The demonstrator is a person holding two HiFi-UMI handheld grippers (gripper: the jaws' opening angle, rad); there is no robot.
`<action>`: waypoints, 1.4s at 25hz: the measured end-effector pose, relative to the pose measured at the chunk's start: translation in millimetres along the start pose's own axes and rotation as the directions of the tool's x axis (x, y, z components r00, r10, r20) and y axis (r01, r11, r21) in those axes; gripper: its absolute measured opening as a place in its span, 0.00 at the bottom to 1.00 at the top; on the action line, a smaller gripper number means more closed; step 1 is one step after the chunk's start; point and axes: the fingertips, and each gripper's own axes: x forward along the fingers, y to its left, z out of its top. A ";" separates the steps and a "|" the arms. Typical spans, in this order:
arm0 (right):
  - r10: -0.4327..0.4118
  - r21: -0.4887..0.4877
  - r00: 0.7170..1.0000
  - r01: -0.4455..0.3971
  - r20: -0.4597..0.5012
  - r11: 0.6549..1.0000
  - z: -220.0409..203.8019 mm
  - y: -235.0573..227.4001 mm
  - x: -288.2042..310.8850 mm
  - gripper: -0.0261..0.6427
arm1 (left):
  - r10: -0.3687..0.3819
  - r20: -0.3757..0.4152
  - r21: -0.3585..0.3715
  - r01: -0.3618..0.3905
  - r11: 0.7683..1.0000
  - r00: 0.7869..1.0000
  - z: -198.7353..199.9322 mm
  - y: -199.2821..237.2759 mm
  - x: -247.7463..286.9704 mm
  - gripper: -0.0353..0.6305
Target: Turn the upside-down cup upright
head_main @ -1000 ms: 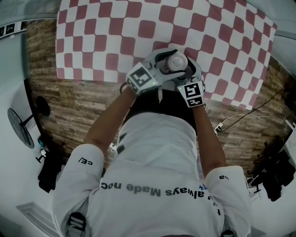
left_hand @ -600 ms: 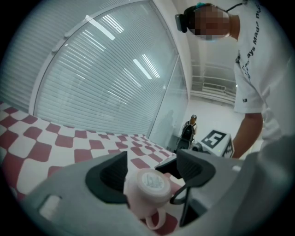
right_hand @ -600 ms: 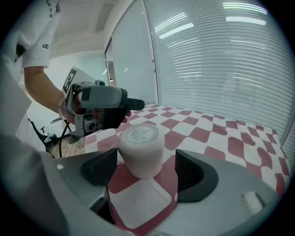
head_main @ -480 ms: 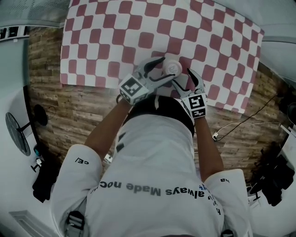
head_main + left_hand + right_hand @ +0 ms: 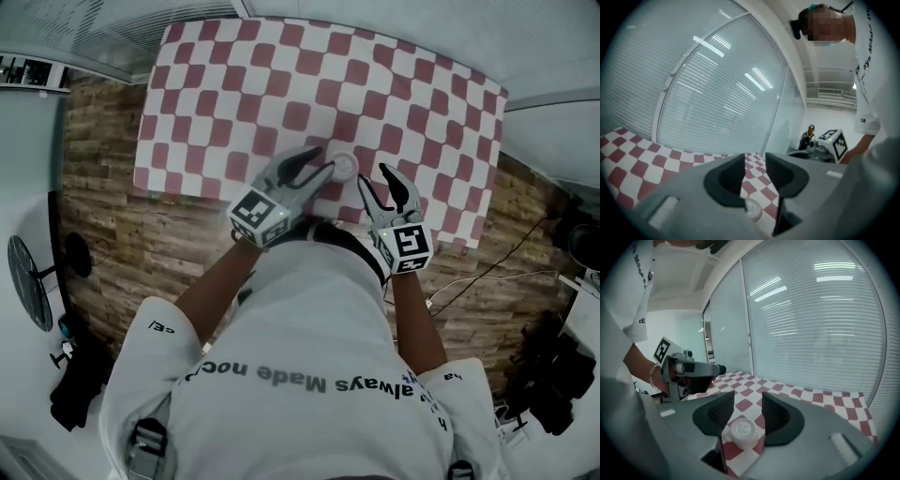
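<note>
On the red-and-white checked cloth (image 5: 281, 84), near its front edge, stands the cup (image 5: 344, 165): small, white and round, with a little handle. A flat disc faces up, so it looks bottom-up, though the faint grey print on that disc is too small to read.

From the head view, the cup sits just beyond the tips of the left gripper (image 5: 317, 161), with the right gripper (image 5: 375, 178) near it on the other side and neither touching it. Both grippers' jaws have just been closing, yet each pair stands apart with nothing between the pads; the cup shows only on the cloth below the gap.

Only the right gripper view shows the handle and the printed disc. The left gripper view catches just a pale sliver of the cup behind its own body. Both gripper views show slatted blinds (image 5: 717, 93) behind glass, which the head view lacks. The head view alone shows the wooden floor (image 5: 141, 244).

Writing on the shirt (image 5: 309, 375) reads "always Made", with "CE/" on one sleeve. Each gripper's cube (image 5: 260, 213) bears black-and-white square markers.
</note>
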 end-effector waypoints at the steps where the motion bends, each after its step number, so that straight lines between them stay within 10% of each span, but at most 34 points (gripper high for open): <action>1: -0.004 -0.002 1.000 0.004 0.018 1.000 12.7 2.1 -5.5 0.31 | 0.008 0.006 0.008 -0.008 1.000 1.000 9.2 -3.1 -3.1 0.26; 16: -0.045 -0.027 0.978 0.052 0.203 0.998 142.0 32.7 -66.3 0.19 | 0.090 0.087 0.081 -0.097 0.992 0.992 106.4 -50.0 -33.1 0.21; 35: -0.094 -0.066 0.970 0.111 0.226 0.992 158.9 35.0 -87.4 0.17 | 0.102 0.110 0.117 -0.115 0.986 0.989 123.6 -59.6 -34.6 0.21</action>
